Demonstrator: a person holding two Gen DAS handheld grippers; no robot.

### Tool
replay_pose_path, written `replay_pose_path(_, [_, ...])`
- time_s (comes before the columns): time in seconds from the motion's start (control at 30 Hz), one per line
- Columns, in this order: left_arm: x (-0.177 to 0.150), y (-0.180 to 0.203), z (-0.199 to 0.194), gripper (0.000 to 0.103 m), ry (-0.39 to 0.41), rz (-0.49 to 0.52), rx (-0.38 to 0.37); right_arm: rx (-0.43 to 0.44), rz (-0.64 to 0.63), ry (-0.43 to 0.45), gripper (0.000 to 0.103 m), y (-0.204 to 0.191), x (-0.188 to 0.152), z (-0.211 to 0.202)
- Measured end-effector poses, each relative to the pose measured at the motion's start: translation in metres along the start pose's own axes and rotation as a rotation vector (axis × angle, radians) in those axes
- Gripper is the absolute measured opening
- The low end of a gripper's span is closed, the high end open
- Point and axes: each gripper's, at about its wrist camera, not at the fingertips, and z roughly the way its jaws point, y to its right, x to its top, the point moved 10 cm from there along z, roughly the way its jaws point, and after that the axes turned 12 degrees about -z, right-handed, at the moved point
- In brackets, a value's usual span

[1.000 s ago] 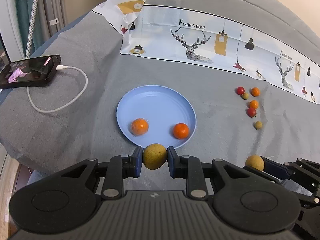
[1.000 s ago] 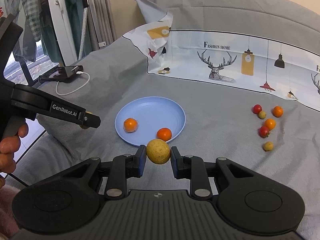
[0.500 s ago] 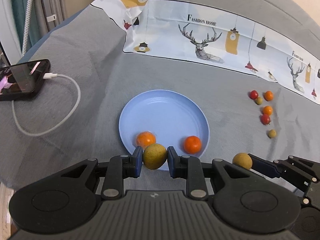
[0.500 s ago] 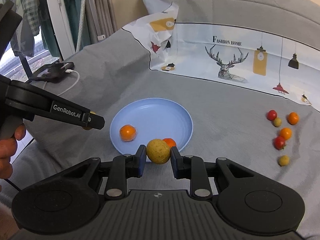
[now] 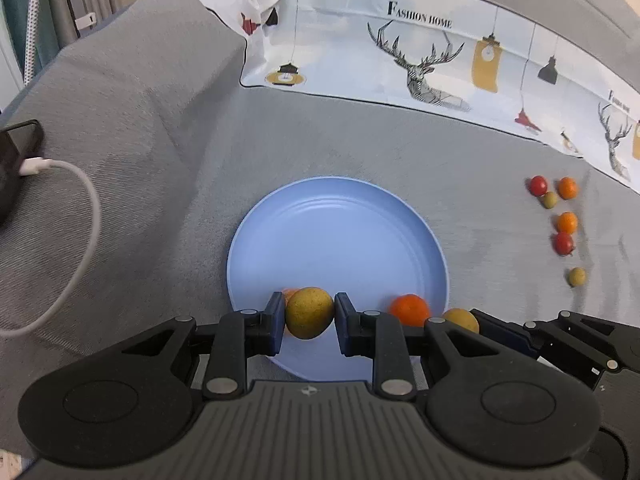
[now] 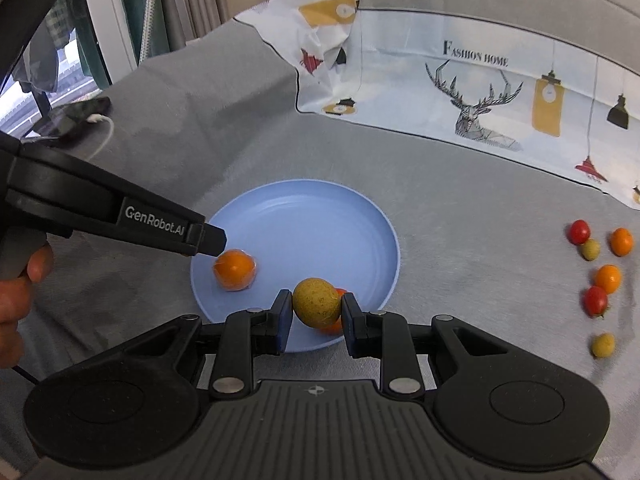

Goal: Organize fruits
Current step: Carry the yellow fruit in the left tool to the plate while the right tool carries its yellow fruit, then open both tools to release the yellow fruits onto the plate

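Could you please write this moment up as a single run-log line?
left gripper: jaws shut on yellow-green fruit | right gripper: jaws shut on yellow fruit | blue plate: two oranges | both over plate's near rim

Phone (image 5: 16,168) cut off by left edge in left wrist view. Orange (image 5: 289,294) mostly hidden behind left gripper's pad. Second orange (image 6: 340,312) half tucked behind held yellow fruit (image 6: 316,302) in right view. Scattered small fruits (image 6: 600,280) slightly blurred.
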Motion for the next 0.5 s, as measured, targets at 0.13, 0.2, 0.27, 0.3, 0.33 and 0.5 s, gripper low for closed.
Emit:
replay_pose_path(0.13, [0.003,0.000,0.013,0.029,-0.013,0.000,0.012,0.007,-0.017,-0.015,0.027,0.000,0.003,0.016])
replay_pose_path(0.2, [0.004,-0.001,0.020,0.029,-0.019,0.003,0.023,0.010,-0.024,-0.023,0.027,0.000,0.004,0.022])
replay_pose_path(0.27, [0.004,-0.002,0.025,0.029,-0.027,0.006,0.027,0.013,-0.029,-0.031,0.027,0.001,0.005,0.029])
replay_pose_path(0.3, [0.004,-0.002,0.027,0.032,-0.027,0.009,0.028,0.015,-0.031,-0.035,0.028,0.001,0.005,0.031])
replay_pose_path(0.33, [0.005,-0.002,0.027,0.049,-0.026,0.014,0.030,0.019,-0.034,-0.040,0.028,0.001,0.005,0.034])
replay_pose_path(0.5, [0.008,0.001,0.006,0.103,0.056,0.025,0.011,0.041,-0.054,-0.044,0.064,0.000,0.011,0.034])
